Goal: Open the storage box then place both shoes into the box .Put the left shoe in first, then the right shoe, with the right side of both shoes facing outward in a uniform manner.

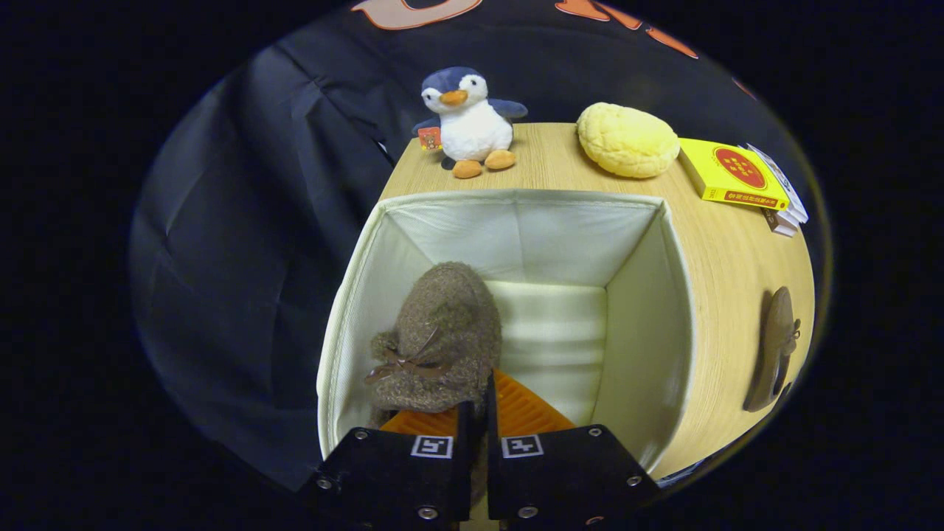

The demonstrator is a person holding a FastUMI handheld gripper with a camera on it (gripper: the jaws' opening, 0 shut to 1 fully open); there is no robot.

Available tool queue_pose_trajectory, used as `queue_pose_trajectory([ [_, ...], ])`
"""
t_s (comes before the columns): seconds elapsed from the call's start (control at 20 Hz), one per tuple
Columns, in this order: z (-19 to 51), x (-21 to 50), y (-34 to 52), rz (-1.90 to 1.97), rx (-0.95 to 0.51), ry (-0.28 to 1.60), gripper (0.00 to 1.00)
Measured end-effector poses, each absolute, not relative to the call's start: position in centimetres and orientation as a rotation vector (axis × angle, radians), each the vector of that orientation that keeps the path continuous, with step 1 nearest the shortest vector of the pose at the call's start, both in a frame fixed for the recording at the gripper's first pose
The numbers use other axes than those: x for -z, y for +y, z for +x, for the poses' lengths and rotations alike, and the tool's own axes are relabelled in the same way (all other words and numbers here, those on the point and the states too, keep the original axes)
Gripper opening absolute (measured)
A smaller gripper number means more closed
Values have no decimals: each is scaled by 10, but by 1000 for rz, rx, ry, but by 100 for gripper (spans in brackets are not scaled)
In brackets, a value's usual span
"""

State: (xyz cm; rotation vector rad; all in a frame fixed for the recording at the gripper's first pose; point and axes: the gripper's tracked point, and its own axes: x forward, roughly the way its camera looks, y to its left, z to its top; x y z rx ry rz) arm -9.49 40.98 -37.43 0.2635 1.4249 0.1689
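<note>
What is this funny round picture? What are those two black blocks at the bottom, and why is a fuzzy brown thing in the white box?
The picture comes from a camera riding on a hand-held grabber, looking forward along its two fingers. The black blocks are the gripper itself. A person carries it; it is not a robot arm.

Its fingers are closed on a fuzzy brown shoe with a little bow, holding it inside the open cream storage box, near the box's left wall.

The box stands on a wooden table. Beyond the box sit a penguin toy, a round yellow bun-shaped thing and a yellow book on a small stack. The second brown shoe lies on the table, right of the box.
</note>
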Motion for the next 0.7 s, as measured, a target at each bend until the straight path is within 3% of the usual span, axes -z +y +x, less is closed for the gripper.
queue_pose_trajectory([
  [0.3, -108, 355, 424, 317, -355, 1407, 34],
  [0.45, -105, 327, 419, 355, -435, 1312, 60],
  [0.7, -98, 277, 376, 415, -494, 1152, 86],
])
